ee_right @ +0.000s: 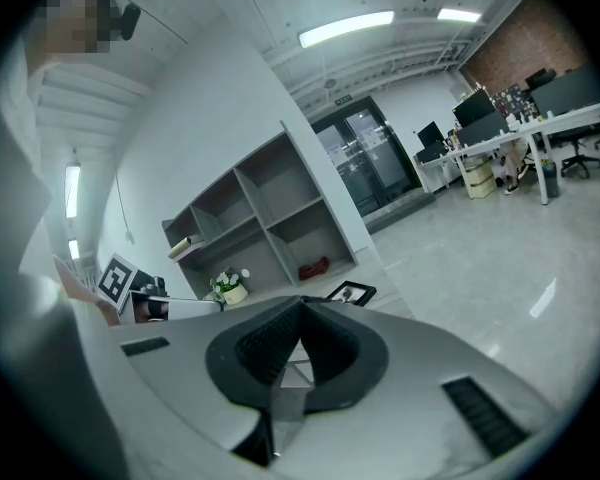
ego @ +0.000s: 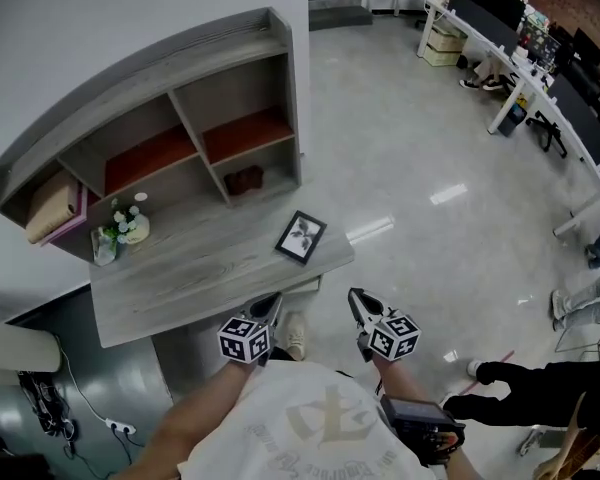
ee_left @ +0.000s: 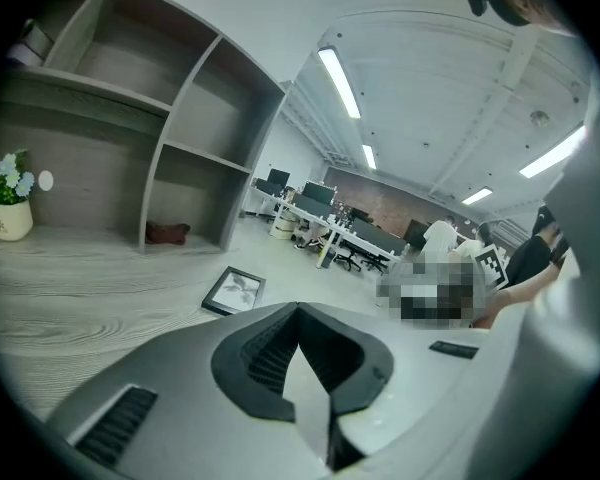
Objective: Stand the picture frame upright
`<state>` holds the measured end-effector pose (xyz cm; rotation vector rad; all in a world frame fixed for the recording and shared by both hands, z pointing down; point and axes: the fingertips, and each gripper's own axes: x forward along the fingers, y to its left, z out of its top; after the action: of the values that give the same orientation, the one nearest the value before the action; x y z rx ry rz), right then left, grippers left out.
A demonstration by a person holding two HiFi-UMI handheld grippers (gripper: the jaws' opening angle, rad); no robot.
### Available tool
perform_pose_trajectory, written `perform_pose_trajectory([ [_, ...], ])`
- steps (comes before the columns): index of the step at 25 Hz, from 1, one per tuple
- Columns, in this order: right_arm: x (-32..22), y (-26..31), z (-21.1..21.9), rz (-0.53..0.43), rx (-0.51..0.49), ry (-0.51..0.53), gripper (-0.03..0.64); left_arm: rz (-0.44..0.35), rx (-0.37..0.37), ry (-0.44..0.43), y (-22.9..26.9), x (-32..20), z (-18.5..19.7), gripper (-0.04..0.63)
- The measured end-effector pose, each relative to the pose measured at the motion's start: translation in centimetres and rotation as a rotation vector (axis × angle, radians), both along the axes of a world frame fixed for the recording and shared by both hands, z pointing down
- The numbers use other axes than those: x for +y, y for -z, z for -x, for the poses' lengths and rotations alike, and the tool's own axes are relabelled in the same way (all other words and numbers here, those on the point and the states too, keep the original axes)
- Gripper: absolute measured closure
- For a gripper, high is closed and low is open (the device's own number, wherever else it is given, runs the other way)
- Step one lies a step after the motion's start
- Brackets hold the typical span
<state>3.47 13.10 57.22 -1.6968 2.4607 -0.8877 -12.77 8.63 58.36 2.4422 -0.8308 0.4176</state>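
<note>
A black picture frame [ego: 301,237] with a white leaf print lies flat near the right corner of the grey wooden desk [ego: 190,278]. It also shows in the left gripper view as the picture frame [ee_left: 234,291] and in the right gripper view as the picture frame [ee_right: 349,292]. My left gripper [ego: 273,304] hovers just short of the desk's front edge, shut and empty. My right gripper [ego: 357,300] hangs to the right of it over the floor, also shut with nothing held. Both point toward the frame, a short way from it.
A grey shelf unit [ego: 180,118] stands at the back of the desk, with a small dark object [ego: 244,180] in a lower compartment and a flower pot [ego: 130,225] at the left. Office desks [ego: 540,78] and seated people are off to the right across the shiny floor.
</note>
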Motion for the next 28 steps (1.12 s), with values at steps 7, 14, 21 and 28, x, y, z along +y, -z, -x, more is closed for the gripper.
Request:
perform_pose_trajectory([
  [7,-3.1,0.0,-0.8,0.021,0.008,-0.007,0.612,0.008,0.048,-0.060,0.5,-2.9,-2.1,0.592],
  [14,-6.9,-0.4,-1.0,0.035,0.009,-0.023,0.612,0.041,0.061,-0.102,0.1,-6.8,-3.4,0.592],
  [21,-11.3,-0.7,-1.0,0.046,0.012,-0.048,0.612,0.040,0.045,-0.103,-0.6,-11.8,-3.0,0.592],
  [28,-14.7,-1.4,-0.4,0.073,0.018,-0.075,0.612,0.084,0.018,-0.147,-2.4,-15.0,-2.6,0.592],
])
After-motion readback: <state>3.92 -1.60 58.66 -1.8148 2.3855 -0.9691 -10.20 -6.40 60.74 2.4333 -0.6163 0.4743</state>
